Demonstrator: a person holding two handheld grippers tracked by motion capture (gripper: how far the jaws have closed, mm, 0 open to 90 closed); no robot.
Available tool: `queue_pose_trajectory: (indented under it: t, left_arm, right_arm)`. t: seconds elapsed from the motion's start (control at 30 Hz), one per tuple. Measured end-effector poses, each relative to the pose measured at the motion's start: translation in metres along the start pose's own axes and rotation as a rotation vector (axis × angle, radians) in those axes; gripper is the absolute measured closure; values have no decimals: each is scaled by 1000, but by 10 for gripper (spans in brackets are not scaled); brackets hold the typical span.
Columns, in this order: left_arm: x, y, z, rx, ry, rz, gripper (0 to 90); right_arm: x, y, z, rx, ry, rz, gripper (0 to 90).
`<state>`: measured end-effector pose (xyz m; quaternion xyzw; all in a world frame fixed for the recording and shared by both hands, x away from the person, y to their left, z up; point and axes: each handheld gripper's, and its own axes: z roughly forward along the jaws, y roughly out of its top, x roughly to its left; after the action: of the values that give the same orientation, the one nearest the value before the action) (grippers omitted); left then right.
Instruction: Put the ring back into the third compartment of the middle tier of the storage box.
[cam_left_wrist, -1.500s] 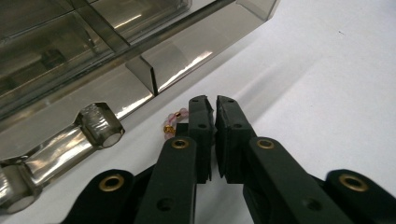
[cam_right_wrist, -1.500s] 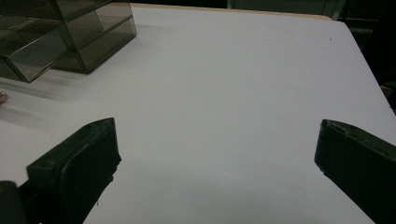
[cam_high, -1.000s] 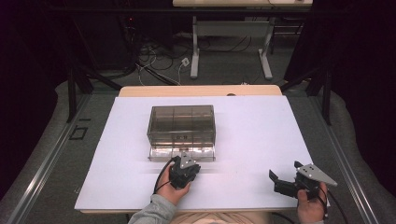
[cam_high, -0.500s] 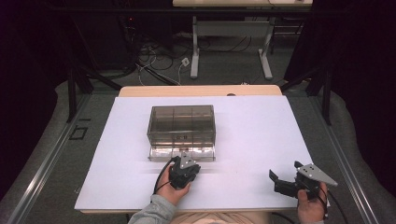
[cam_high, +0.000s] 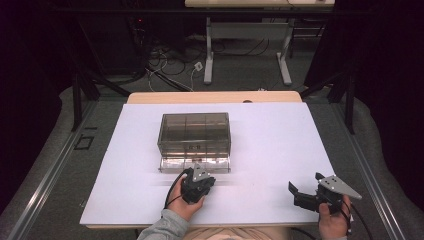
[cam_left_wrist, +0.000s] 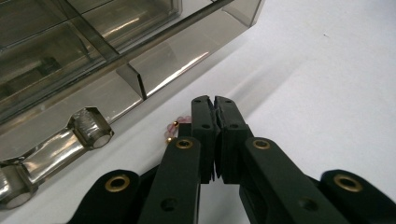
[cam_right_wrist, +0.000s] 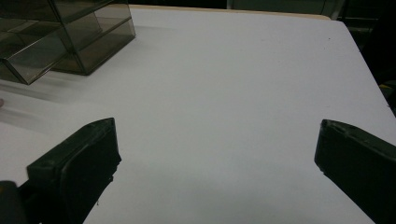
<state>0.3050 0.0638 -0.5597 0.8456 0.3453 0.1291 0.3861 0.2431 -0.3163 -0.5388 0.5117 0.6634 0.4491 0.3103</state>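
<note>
A small string of pink beads with gold spacers (cam_left_wrist: 173, 128) lies on the white worktop (cam_high: 280, 145), peeking out at the 9 o'clock side of the left claw's (cam_left_wrist: 214, 103) tips in the left gripper view. That claw is clenched, jaws pressed flat together; whether they pinch the beads cannot be told. Just beyond, at 12 o'clock from it in the high view, stands the smoky clear organizer box (cam_high: 195, 132), its bottom drawer (cam_high: 172, 164) pulled out toward the person, its round-ended handle close to the beads. Well apart, at 3 o'clock, the right claw (cam_high: 296, 194) hovers released, jaws wide over bare worktop.
</note>
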Motion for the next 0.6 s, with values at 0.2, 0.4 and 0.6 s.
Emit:
queue_pose_trajectory:
  t: [0.2,0.4,0.6]
  left_arm:
    - [0,1,-1,-5,-4,2,876]
    - [-1,1,-3,-6,-8,2,876]
    - [-2,2,-6,-13,-13,-3,877]
  right_arm:
    - [0,0,0,1,1,2,0]
    - [0,0,0,1,0,5,0]
    - [0,0,0,-2,0,4,0]
